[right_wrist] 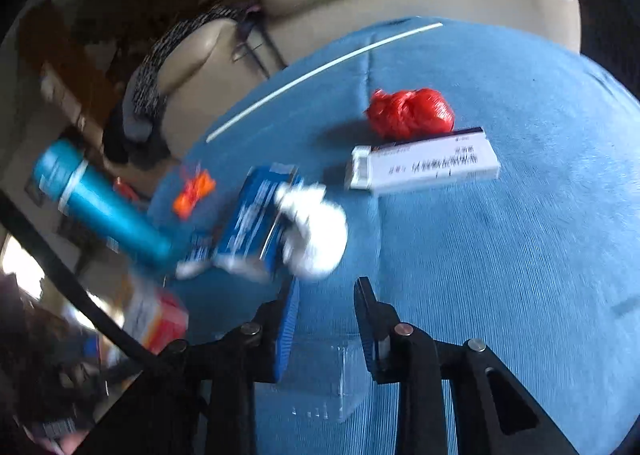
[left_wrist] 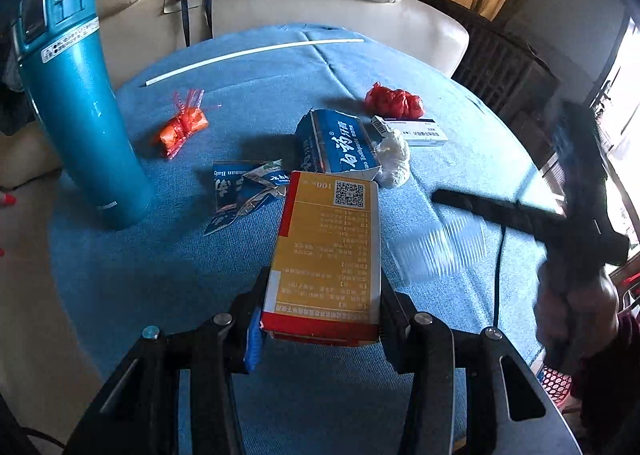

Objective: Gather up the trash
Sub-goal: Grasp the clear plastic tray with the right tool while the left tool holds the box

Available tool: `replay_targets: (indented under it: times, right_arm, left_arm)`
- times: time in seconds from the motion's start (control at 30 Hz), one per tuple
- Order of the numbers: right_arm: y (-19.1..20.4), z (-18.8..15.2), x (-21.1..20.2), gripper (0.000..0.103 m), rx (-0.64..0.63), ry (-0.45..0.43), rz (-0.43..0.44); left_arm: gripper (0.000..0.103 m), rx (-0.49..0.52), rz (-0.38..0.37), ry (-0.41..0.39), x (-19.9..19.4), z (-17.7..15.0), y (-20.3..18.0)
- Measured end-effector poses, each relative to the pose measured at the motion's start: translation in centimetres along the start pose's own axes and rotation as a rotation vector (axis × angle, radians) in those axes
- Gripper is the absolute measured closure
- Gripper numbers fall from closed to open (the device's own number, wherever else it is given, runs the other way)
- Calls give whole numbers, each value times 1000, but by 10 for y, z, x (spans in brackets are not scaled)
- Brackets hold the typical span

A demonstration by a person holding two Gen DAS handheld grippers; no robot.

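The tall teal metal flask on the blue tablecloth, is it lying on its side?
No, in the left wrist view the tall teal metal flask stands upright on the blue tablecloth.

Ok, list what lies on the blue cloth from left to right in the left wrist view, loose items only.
Blue flask → orange wrapper → torn blue packet → toothpaste box → red bag. The white wad and the white box overlap the toothpaste box's span, so they are left out.

Daylight from window (glare) | right view motion-blurred | fisheye edges bent
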State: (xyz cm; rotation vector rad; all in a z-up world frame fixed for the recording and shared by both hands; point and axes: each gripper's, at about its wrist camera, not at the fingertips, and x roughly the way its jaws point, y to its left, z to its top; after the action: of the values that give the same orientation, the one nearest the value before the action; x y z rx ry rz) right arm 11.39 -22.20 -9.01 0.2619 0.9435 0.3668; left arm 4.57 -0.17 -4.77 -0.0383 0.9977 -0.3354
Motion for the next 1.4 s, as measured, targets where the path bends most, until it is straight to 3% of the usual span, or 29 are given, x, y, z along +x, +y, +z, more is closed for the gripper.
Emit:
replay_targets:
  times: [0.3, 0.47, 0.5, 0.57, 0.6, 0.63, 0.8, 1.1, 1.17, 1.23, 1.4]
  right_arm:
    - [28, -85, -51, 71, -75, 20, 63]
    - [28, -95, -81, 71, -105, -29, 35]
    - [26, -94, -87, 68, -101, -48, 36]
    - [21, -87, -95, 43, -95, -88, 33]
    - [19, -85, -99, 26, -95, -104, 29]
    - [15, -82, -101, 25, -93, -122, 22]
    - [1, -76, -90, 25, -28, -77, 28]
    - [21, -84, -47, 25, -74, -38, -19]
    - [23, -83, -42, 28, -87, -34, -26]
    - [25, -85, -39, 40, -103, -13, -39]
    - [26, -89, -40, 44, -120, -20, -37]
  left_arm:
    - [54, 35, 10, -17, -9, -13, -4]
    - [54, 38, 15, -13, -12, -20, 0]
    - [54, 38, 16, -14, -13, -21, 0]
    - [54, 42, 18, -22, -16, -22, -1]
    - [54, 46, 19, -29, -18, -22, -2]
    - [54, 50, 19, -35, -20, -22, -3]
    - [54, 74, 1, -39, -23, -23, -12]
    - [54, 92, 0, -18, -18, -24, -22]
    - [54, 87, 5, -18, -18, -24, -21]
    - [54, 80, 4, -13, -17, -24, -20]
    - [54, 84, 1, -5, -15, -24, -23]
